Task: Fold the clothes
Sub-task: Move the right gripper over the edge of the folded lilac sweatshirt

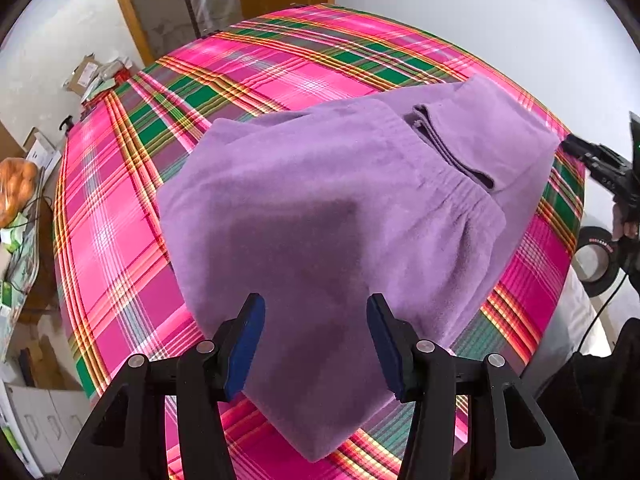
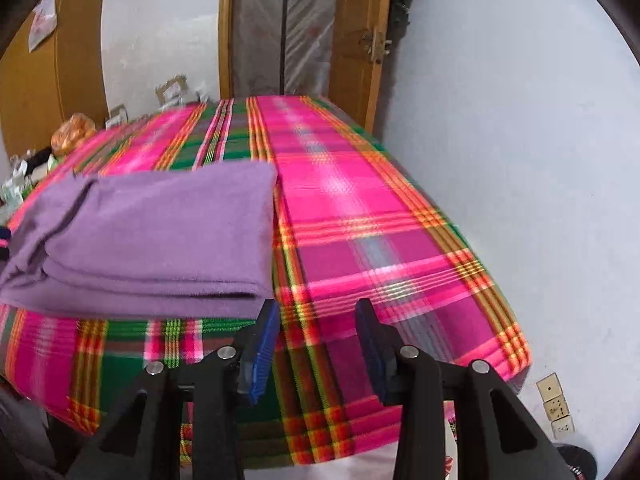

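A purple fleece garment (image 1: 320,200) with an elastic waistband lies folded on the pink and green plaid bed cover (image 1: 120,220). My left gripper (image 1: 315,304) hangs open over the garment's near corner, its blue pads apart and not pressing the cloth. In the right wrist view the folded garment (image 2: 152,240) lies at the left in stacked layers. My right gripper (image 2: 317,308) stands open over the bare plaid cover (image 2: 380,220), just right of the garment's near corner, with nothing between its fingers. That gripper (image 1: 572,146) also shows at the garment's far right edge in the left wrist view.
A white wall (image 2: 540,160) runs close along the bed's right side, with sockets (image 2: 556,404) low down. Boxes and clutter (image 1: 92,76) and an orange bag (image 1: 16,188) stand past the left edge. A roll of black tape (image 1: 596,260) lies at the right. A wooden door (image 2: 360,40) is behind the bed.
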### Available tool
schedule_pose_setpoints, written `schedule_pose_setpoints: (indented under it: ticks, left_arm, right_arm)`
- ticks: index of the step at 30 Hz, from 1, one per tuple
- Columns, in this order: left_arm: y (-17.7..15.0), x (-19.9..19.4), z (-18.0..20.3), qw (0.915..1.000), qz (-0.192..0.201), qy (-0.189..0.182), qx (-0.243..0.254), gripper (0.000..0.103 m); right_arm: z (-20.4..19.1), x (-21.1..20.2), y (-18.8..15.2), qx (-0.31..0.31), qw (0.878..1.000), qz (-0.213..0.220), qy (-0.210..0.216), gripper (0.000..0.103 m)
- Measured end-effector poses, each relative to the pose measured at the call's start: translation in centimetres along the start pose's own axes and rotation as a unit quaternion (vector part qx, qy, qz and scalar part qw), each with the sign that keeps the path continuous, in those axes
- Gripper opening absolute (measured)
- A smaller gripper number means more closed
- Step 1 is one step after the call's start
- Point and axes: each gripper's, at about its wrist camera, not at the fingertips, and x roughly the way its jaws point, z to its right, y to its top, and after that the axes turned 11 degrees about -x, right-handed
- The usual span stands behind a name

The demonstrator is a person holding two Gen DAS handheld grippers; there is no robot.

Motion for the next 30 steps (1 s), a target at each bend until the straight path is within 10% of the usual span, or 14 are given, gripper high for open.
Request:
schedule_pose_setpoints:
  ticks: [8,18,30]
  left_arm:
    - [0.0,0.0,0.2,1.0,0.001,0.001,0.005,0.055]
    - [0.1,0.1,-0.2,1.0,0.001,-0.002,-0.001,0.055]
    - [0.1,0.0,-0.4,1.0,0.002,0.001,-0.005,0.055]
  right_arm:
    - [-1.1,-0.5,2.0,0.014,0.998,0.048,0.04,0.008]
    - [-3.3,1.8,1.5,-0.006,0.998,0.014,0.057,0.002]
    - [-12.6,2.8,5.0,-0.052,0.977,0.041,0.203,0.003]
